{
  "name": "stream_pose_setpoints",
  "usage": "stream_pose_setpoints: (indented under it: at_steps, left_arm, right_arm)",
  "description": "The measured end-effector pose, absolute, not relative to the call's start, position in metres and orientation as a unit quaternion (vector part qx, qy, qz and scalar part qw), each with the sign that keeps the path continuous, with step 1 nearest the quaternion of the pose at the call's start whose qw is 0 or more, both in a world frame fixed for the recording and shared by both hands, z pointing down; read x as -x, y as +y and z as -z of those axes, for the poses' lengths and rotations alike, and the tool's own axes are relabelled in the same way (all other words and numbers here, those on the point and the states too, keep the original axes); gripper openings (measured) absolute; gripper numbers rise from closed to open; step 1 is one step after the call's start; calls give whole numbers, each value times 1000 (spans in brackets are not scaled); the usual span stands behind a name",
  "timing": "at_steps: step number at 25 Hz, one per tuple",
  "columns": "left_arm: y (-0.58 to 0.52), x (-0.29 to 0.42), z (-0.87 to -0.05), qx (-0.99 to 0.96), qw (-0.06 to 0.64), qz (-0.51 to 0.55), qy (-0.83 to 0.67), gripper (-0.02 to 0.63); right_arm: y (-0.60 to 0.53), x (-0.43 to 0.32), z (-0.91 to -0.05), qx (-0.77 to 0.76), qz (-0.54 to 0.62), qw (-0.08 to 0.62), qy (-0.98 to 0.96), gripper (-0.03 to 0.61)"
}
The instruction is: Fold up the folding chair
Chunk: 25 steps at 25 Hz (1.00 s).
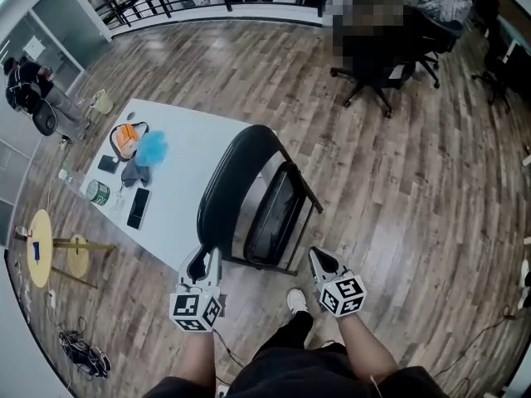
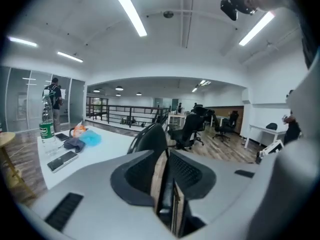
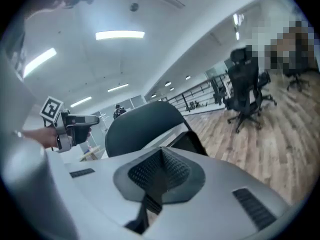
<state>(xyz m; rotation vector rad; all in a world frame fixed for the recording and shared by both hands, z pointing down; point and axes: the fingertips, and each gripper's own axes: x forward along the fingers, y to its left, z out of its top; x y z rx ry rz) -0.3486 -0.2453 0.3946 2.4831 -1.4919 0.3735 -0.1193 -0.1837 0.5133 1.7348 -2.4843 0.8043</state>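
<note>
The black folding chair (image 1: 249, 197) stands on the wood floor against the white table (image 1: 187, 152), its seat tipped up close to the curved backrest. In the head view both grippers hover just short of the chair's near side and touch nothing. My left gripper (image 1: 199, 265) is by the chair's left edge, its jaws apart with nothing between them; in the left gripper view (image 2: 167, 184) the chair (image 2: 150, 140) shows through the gap. My right gripper (image 1: 322, 262) is near the right corner, its jaws shut and empty (image 3: 160, 176), and the backrest (image 3: 140, 129) is ahead of it.
The table carries a phone (image 1: 138, 207), a green bottle (image 1: 98, 192), a blue cloth (image 1: 153, 148) and an orange item (image 1: 126, 138). A black office chair (image 1: 382, 56) stands behind. A yellow stool (image 1: 41, 247) is at the left. My shoe (image 1: 296, 299) is near the chair's feet.
</note>
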Motion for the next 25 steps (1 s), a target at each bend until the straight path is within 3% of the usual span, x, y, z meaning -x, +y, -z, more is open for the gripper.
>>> stream_pose_setpoints:
  at_steps: [3, 4, 11, 16, 25]
  left_arm:
    - [-212, 299, -386, -865, 95, -100, -482, 11]
    - [-198, 281, -385, -872, 95, -94, -471, 6]
    - [-67, 180, -391, -905, 126, -80, -399, 5]
    - [37, 120, -398, -928, 118, -102, -338, 5]
    - [168, 73, -370, -950, 115, -83, -279, 5]
  right_arm:
    - [-135, 84, -472, -595, -163, 26, -786, 15]
    - [-117, 73, -459, -608, -136, 31, -781, 15]
    - [22, 8, -400, -690, -32, 50, -721, 15]
    - [118, -41, -389, -725, -103, -27, -681, 15]
    - [248, -44, -362, -746, -39, 26, -664, 14]
